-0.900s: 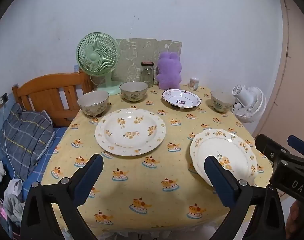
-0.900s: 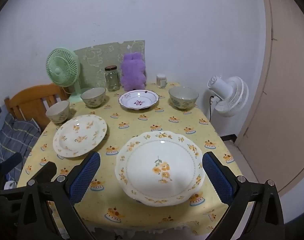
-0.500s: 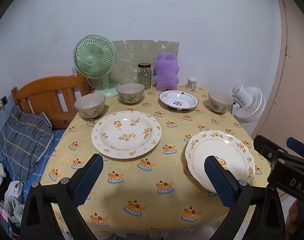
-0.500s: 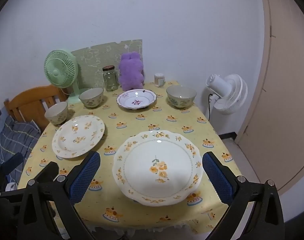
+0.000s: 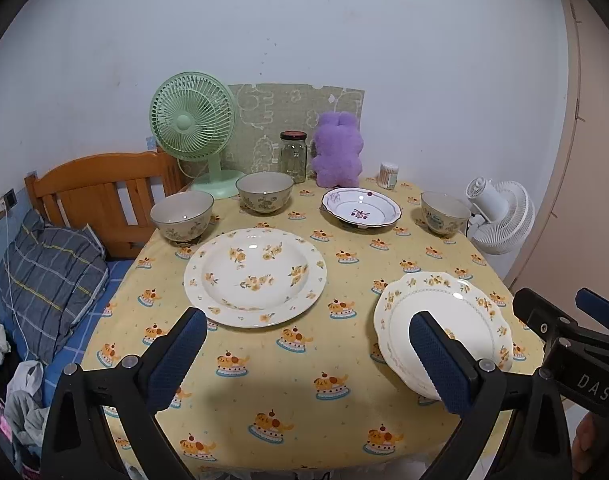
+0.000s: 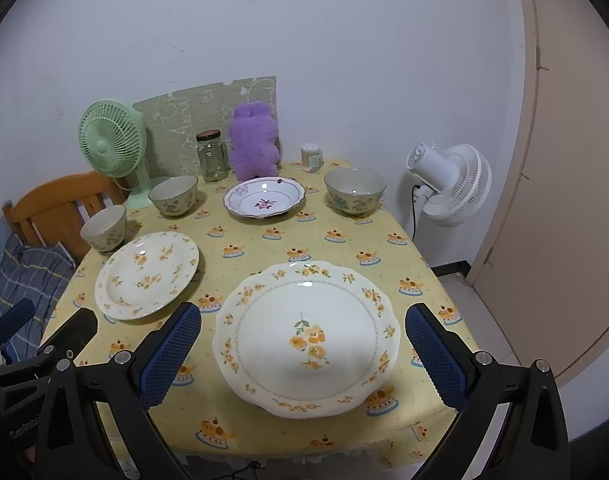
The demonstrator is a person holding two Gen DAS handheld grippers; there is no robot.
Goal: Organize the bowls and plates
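Gaping wide, both tongs — left [image 5: 307, 354], right [image 6: 303, 350] — hover over plates.

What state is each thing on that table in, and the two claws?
Left claw: open, empty.
Right claw: open, empty.
Scalloped plate: flat, empty.
Round plate: flat, empty.
Purple-flower dish: empty.
Jar: upright, lidded.
Green fan: upright.

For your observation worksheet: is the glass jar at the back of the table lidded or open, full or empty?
Lidded and apparently empty: the glass jar stands upright with a dark lid on top, and the green board shows through its clear sides.
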